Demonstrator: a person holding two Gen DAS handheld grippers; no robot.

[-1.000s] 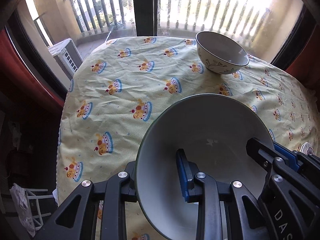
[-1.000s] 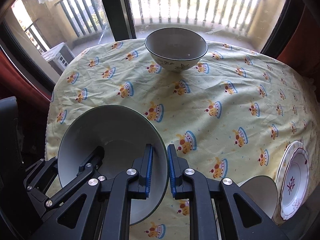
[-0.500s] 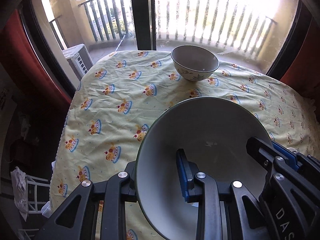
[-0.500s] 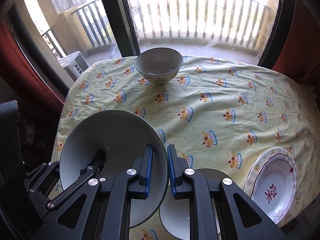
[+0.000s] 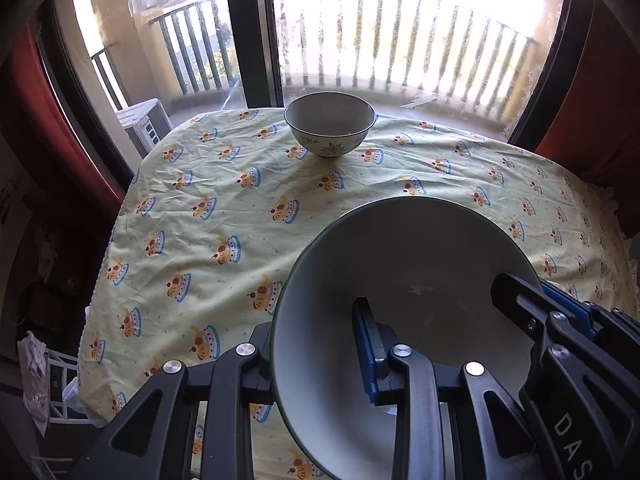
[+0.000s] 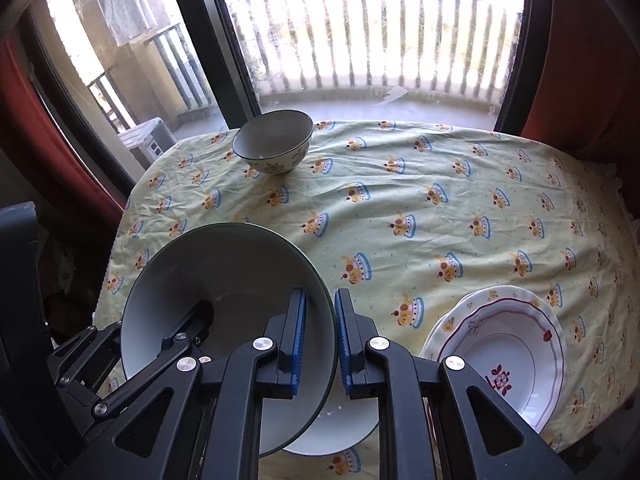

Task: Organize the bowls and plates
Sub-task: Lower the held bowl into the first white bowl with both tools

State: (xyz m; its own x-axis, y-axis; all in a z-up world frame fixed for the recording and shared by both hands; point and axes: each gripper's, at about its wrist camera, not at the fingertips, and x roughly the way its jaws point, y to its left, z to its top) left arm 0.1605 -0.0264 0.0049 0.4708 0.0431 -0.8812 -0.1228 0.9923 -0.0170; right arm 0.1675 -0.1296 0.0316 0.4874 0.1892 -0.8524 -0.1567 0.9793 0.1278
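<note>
a large grey bowl (image 6: 224,300) with a dark green rim is held above the near left part of the desk (image 6: 400,200), which is covered by a yellow cloth (image 5: 224,216) printed with small crowns. the bowl's left rim is clamped by the left gripper (image 5: 316,352), one finger inside the bowl and the other outside. its right rim is clamped by the right gripper (image 6: 319,340), with the blue pads (image 6: 298,340) closed on the wall from either side. a smaller white bowl (image 6: 344,428) is seen on the cloth just below the held bowl, partly hidden by it. stacked plates (image 6: 504,356) with a red pattern lie at the near right edge. a patterned bowl (image 5: 330,122) stands upright at the far edge, well apart from the rest.
</note>
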